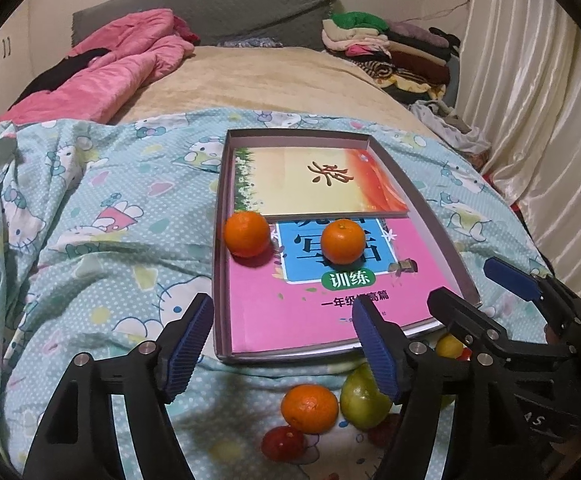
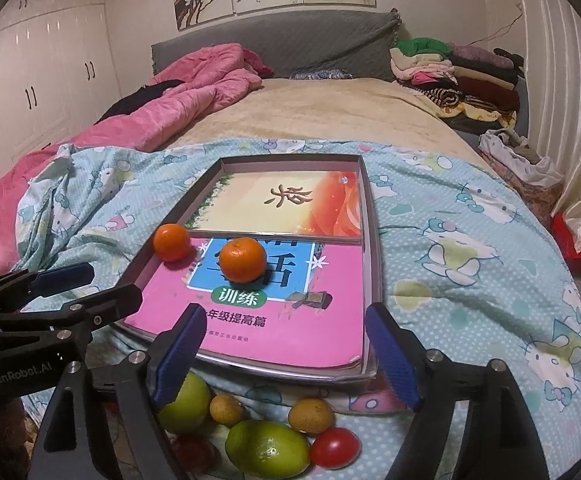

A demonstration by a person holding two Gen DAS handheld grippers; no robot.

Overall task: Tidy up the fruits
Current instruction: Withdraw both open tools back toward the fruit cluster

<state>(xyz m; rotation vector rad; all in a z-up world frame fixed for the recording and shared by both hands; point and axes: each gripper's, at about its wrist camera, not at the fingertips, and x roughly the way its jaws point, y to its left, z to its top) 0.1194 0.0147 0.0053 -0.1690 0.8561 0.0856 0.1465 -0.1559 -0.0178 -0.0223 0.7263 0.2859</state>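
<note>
I have both the left gripper (image 1: 286, 346) and right gripper (image 2: 286, 354) spread apart and empty, poised near the tray (image 2: 372, 240), where two oranges (image 2: 243, 260) sit while other fruit (image 2: 267, 449) waits just before it.

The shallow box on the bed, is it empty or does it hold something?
Not empty. The box holds two books and two oranges; the other fruits lie outside on the bedsheet.

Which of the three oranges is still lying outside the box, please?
The orange on the bedsheet in front of the box, beside the green fruit. The other two already sit inside the box.
</note>
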